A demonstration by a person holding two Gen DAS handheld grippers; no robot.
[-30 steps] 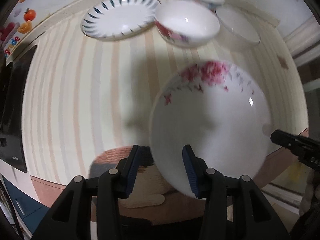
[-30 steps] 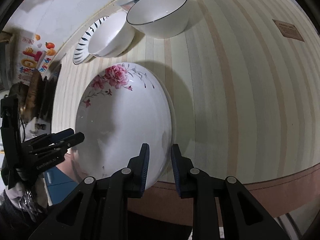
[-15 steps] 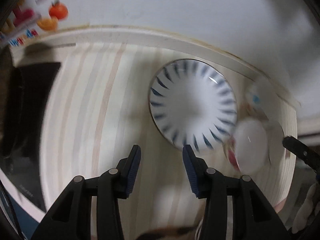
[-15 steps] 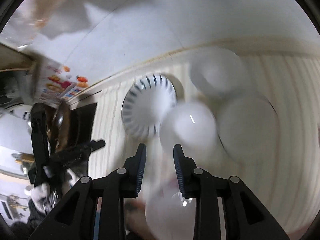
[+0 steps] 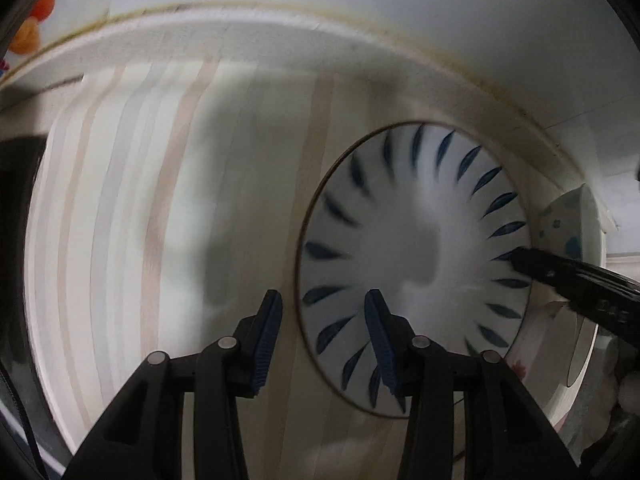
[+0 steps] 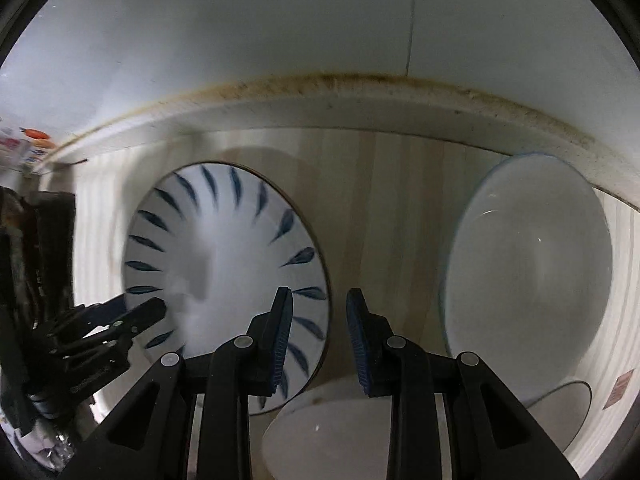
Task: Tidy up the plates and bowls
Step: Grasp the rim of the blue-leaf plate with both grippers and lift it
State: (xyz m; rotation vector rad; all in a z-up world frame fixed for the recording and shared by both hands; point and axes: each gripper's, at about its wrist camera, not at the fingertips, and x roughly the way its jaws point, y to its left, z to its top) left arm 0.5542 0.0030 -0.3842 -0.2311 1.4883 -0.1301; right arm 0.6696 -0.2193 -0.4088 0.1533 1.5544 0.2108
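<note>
White bowls [image 6: 528,292] crowd the blue-leaf plate [image 6: 224,264].

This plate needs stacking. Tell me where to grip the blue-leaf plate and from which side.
Take the blue-leaf plate by its upturned rim, from above, on the open side away from the patterned bowl. It lies flat on the striped table, so probably only the rim offers a pinch.

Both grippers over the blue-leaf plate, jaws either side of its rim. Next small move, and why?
Probably lower both a little further, then finish closing. The left gripper straddles the blue-leaf plate at its near-left rim and the right gripper its opposite rim. Both sets of jaws are closing, but neither visibly presses the rim yet, and the plate lies flat on the striped counter.
</note>
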